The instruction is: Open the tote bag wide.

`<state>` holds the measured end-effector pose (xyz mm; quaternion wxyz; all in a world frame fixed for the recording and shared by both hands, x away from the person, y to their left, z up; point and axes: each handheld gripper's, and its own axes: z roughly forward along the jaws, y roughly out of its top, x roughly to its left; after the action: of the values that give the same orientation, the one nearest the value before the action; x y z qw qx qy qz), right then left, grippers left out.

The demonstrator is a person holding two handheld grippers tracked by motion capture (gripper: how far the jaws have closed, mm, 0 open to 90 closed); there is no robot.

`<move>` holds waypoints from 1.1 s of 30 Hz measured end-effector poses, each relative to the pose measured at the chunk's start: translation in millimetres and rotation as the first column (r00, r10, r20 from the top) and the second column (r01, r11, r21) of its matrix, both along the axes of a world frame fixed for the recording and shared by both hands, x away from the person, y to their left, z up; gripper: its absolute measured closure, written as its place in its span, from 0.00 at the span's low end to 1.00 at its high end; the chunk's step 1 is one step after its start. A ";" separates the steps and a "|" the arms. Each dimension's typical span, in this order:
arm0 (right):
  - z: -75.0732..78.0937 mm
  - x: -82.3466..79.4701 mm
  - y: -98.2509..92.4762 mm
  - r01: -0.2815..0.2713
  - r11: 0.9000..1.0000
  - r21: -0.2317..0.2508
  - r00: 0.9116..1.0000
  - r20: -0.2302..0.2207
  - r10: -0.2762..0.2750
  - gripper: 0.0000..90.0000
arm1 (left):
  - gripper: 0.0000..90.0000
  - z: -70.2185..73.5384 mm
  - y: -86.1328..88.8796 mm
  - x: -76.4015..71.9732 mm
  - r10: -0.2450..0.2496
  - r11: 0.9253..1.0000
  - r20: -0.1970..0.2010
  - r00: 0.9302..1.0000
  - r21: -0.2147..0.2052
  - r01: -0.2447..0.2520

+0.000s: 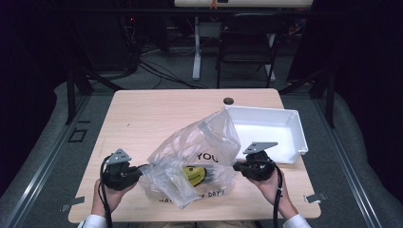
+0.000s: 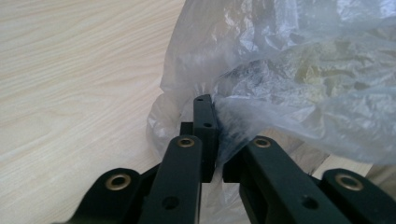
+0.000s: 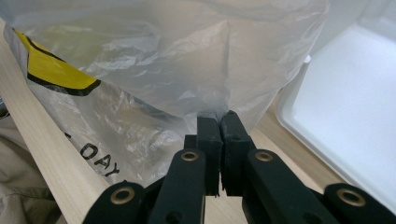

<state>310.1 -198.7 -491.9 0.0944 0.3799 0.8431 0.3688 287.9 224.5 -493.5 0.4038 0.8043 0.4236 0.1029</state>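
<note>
A crumpled, translucent plastic bag (image 1: 197, 159) with black printed lettering lies on the near half of a light wooden table (image 1: 142, 118), between the two hand-held grippers. Inside the bag, near its bottom, sits a yellow object with black markings (image 1: 195, 175), its form blurred by the film. The left gripper (image 1: 139, 169) meets the bag's left edge; in the left gripper view its black jaws are closed on a gathered fold of the film (image 2: 224, 93), which bunches at the fingertips (image 2: 204, 105) and spreads away to the right. The right gripper (image 1: 236, 166) meets the bag's right edge; in the right gripper view its two jaws are pressed together with a pleat of the film (image 3: 187, 60) pinched at the fingertips (image 3: 208, 125), the bag rising above and beyond them. Legible writing on the bag: "YOU" across its middle in the high view and "DAY" along its near edge; the right gripper view shows "OAY" or "DAY" near the table edge, beside a yellow patch outlined in black (image 3: 51, 70). Other lettering is too creased to read. A white rectangular plastic tray (image 1: 292, 124) stands on the right half of the table, just beyond the bag and the right gripper. A small dark round hole (image 1: 228, 100) marks the far edge of the table.
</note>
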 end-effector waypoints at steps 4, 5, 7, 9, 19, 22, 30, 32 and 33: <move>-4.4 1.8 1.9 0.002 1.000 -0.013 0.999 -0.034 -0.002 0.99 | 1.00 -2.6 1.6 2.3 0.012 1.000 -0.032 0.999 0.005 -0.012; -6.3 2.5 2.6 0.000 1.000 -0.017 0.999 -0.041 -0.001 0.99 | 1.00 -3.3 1.4 2.6 0.015 1.000 -0.037 0.999 0.004 -0.015; -9.9 3.4 4.7 -0.007 1.000 -0.028 0.999 -0.053 0.005 0.99 | 1.00 -4.5 1.5 3.7 0.010 1.000 -0.053 0.999 0.015 -0.009; -11.4 3.6 6.2 -0.007 0.999 -0.047 0.998 -0.069 0.004 0.99 | 1.00 -6.3 1.5 4.0 0.015 1.000 -0.062 0.998 0.012 -0.014; -25.4 5.7 14.6 -0.037 0.995 -0.091 0.989 -0.143 0.024 0.98 | 1.00 -14.0 1.7 8.1 0.010 0.999 -0.134 0.991 0.041 -0.004; -26.0 5.2 13.5 -0.034 0.996 -0.077 0.990 -0.139 0.023 0.90 | 1.00 -14.1 1.9 8.2 0.004 0.999 -0.135 0.991 0.047 0.002; 8.2 -10.6 2.1 -0.066 0.997 0.041 0.998 0.022 0.065 0.66 | 1.00 -14.1 1.3 8.0 -0.003 0.999 -0.144 0.990 0.046 0.010; 13.9 -14.7 1.0 -0.072 0.995 0.063 0.996 0.065 0.068 0.64 | 1.00 -14.2 0.7 7.8 -0.002 0.999 -0.142 0.990 0.045 0.009; 16.2 -15.8 0.9 -0.080 0.994 0.069 0.994 0.078 0.074 0.63 | 1.00 -14.1 0.7 7.9 -0.004 0.999 -0.142 0.990 0.045 0.011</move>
<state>294.3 -197.7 -475.8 0.0981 0.3362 0.8390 0.4165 295.9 225.2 -507.6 0.3542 0.8203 0.4458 0.0535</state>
